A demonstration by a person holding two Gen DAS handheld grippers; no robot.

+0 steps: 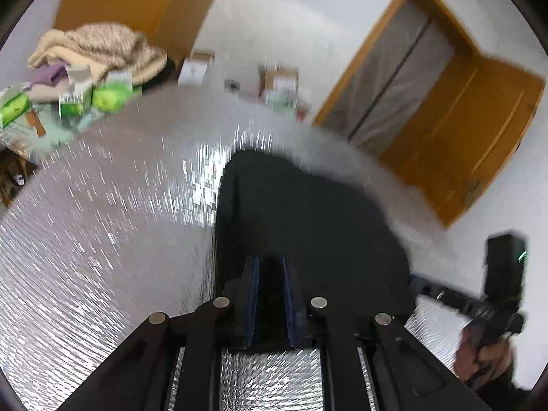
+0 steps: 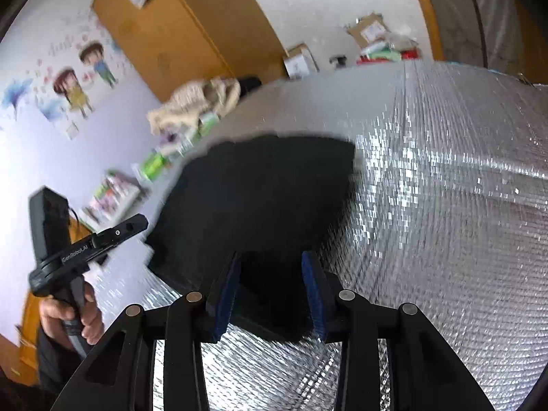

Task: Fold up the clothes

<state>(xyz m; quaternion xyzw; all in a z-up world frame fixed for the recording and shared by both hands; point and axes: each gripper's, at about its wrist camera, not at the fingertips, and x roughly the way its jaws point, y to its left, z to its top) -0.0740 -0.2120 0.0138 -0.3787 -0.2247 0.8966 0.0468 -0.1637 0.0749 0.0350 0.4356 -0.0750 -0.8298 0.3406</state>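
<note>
A black garment (image 1: 291, 205) lies bunched on the silver foil-covered table (image 1: 102, 222). My left gripper (image 1: 269, 263) is shut on its near edge, the blue pads close together with black cloth between them. In the right wrist view the same garment (image 2: 257, 198) fills the middle. My right gripper (image 2: 270, 260) holds a thick fold of it, and this near edge is lifted off the foil (image 2: 445, 205). A hand (image 2: 68, 311) holds the left tool at the garment's left corner. Both views are blurred by motion.
A beige blanket pile (image 1: 99, 48) and green boxes (image 1: 109, 96) sit at the table's far left. Cardboard boxes (image 1: 281, 82) stand on the floor by the wall. An orange door (image 1: 462, 120) hangs open at the right. A wooden wardrobe (image 2: 164, 30) stands behind.
</note>
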